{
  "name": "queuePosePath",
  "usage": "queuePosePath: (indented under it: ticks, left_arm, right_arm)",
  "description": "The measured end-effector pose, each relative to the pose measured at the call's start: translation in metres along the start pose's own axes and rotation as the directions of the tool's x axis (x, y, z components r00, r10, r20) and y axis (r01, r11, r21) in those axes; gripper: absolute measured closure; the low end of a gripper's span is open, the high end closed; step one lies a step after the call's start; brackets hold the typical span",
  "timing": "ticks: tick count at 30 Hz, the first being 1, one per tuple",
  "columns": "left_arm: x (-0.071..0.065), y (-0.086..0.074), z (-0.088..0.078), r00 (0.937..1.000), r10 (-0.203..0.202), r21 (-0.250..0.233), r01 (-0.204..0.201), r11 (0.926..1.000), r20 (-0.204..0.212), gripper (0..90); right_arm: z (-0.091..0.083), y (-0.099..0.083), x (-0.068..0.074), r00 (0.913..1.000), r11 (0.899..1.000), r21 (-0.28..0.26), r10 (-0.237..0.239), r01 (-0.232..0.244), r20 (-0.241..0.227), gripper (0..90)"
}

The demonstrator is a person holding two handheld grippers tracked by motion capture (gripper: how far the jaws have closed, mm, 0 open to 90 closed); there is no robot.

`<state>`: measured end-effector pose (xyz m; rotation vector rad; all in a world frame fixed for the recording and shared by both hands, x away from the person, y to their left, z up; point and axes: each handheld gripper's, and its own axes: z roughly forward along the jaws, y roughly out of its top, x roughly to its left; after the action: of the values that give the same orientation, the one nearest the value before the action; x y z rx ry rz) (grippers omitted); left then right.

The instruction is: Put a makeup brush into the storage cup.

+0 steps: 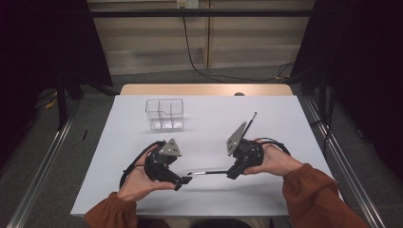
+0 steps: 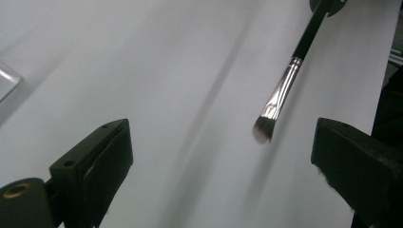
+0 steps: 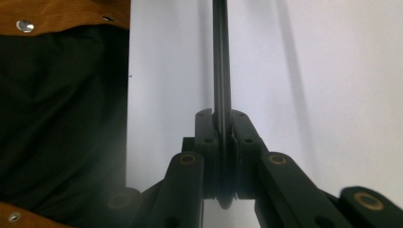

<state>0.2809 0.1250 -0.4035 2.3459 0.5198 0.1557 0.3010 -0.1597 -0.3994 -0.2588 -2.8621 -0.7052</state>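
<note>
A slim makeup brush [image 1: 209,172] with a black handle and silver ferrule hangs level just above the white table [image 1: 266,199]. My right gripper [image 1: 232,173] is shut on its handle end; in the right gripper view the handle [image 3: 221,61] runs straight out from between the pressed pads of my right gripper [image 3: 222,128]. The bristle tip points at my left gripper [image 1: 184,182], which stands open. In the left gripper view the brush [image 2: 285,85] reaches in from the upper right, its bristles just ahead of the gap of my left gripper [image 2: 223,156], touching neither jaw.
A clear plastic organiser box [image 1: 165,114] with several compartments stands at the back left of the table. A second thin dark brush-like stick [image 1: 250,121] lies at the back right. Brown sleeves [image 1: 309,194] come in from the near edge.
</note>
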Motion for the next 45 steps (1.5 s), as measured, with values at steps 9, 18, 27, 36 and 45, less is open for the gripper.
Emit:
queuePosePath:
  ticks: [9,18,27,36,45]
  left_arm:
    - [-0.001,-0.016,-0.014,0.9999,-0.014,-0.084,0.015,0.9964,0.006,3.1]
    - [-0.004,-0.027,-0.017,0.9984,-0.042,-0.132,0.036,0.9906,-0.039,3.4]
    - [-0.003,-0.037,-0.026,0.9921,-0.1,-0.193,0.084,0.9777,-0.076,3.4]
    - [-0.003,-0.041,-0.027,0.9906,-0.106,-0.236,0.083,0.9682,-0.087,3.8]
    - [-0.003,-0.045,-0.027,0.9862,-0.13,-0.252,0.1,0.9626,-0.103,4.2]
  right_arm:
    - [-0.005,-0.016,0.007,0.9984,0.997,-0.063,0.043,-0.041,0.037,83.7]
    - [-0.005,-0.03,0.013,0.9934,0.985,-0.153,0.091,-0.079,0.071,83.7]
    - [0.0,-0.044,0.012,0.9865,0.963,-0.241,0.142,-0.118,0.082,83.7]
    - [0.009,-0.048,0.011,0.9791,0.933,-0.336,0.173,-0.129,0.106,83.6]
    - [0.014,-0.052,0.012,0.9725,0.886,-0.446,0.198,-0.125,0.122,83.6]
